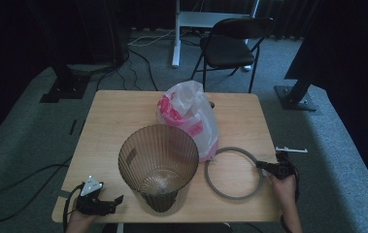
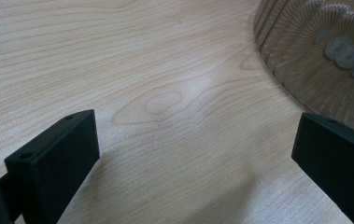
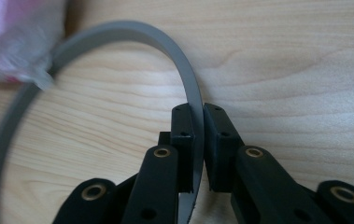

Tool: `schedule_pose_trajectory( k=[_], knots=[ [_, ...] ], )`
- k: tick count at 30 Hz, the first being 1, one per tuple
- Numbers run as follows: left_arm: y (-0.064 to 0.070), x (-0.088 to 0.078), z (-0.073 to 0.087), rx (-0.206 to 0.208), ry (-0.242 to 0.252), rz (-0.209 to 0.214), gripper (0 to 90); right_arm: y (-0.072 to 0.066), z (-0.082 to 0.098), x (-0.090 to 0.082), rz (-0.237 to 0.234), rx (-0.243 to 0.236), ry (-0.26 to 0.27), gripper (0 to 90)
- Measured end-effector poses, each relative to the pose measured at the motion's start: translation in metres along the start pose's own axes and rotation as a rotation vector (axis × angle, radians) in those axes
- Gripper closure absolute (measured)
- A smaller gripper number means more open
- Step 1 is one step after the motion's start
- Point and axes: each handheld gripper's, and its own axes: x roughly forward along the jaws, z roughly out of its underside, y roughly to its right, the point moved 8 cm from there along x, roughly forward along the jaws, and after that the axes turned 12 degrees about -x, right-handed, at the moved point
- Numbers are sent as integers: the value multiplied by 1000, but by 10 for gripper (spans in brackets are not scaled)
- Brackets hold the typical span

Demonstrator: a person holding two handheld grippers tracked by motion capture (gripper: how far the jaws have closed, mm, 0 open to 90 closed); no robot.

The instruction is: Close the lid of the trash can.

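Your right gripper is clamped on the grey ring, its two black jaws pinching the thin band from inside and outside, so the flat strip stands on edge between the pads. The ring is a smooth, matte hoop that lies on the pale wooden table, whose grain runs in long wavy lines. In the right gripper view the far-left arc of the ring sits just against a crinkled plastic bag, translucent white with pink patches. From the high view you can see what that close view cannot: the ring lies at the table's right front, just right of a tall ribbed bin of smoky brown see-through plastic, wider at the rim than at the base, with the bag bunched up behind and between them, touching the ring's far-left edge. There your right gripper meets the ring at its right side, and your left gripper rests at the table's front-left corner, just left of the bin. The left gripper view adds the detail: its square black jaws stand wide apart with nothing but bare wood between them, and the bin's fluted wall and patterned bottom show at the upper right.
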Motion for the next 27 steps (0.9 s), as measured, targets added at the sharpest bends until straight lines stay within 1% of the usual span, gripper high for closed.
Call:
schedule_pose_trajectory(
  k=[5, 10, 14, 15, 19, 20, 21, 25, 27],
  knots=[
    [0, 0, 0, 2, -2, -3, 9, -1, -3, -6, -6, -6, 2, 836],
    [0, 0, 0, 2, -4, -3, 9, -5, -7, -13, -42, 4, 32, 836],
    [0, 1, 0, 3, -4, -2, 9, -6, -10, -22, -54, 4, 55, 836],
    [0, 1, 0, 3, -4, -3, 9, -7, -11, -24, -57, -2, 53, 836],
    [0, 1, 0, 3, -5, -3, 9, -9, -15, -31, -76, 6, 79, 836],
    [0, 1, 0, 4, -6, -3, 9, -10, -16, -33, -88, 3, 81, 836],
    [0, 1, 0, 4, -6, -4, 9, -10, -17, -35, -90, 6, 94, 837],
    [0, 1, 0, 4, -6, -4, 9, -14, -23, -44, -133, 14, 132, 837],
    [0, 1, 0, 5, -7, -4, 9, -15, -26, -48, -144, 17, 153, 837]
  ],
)
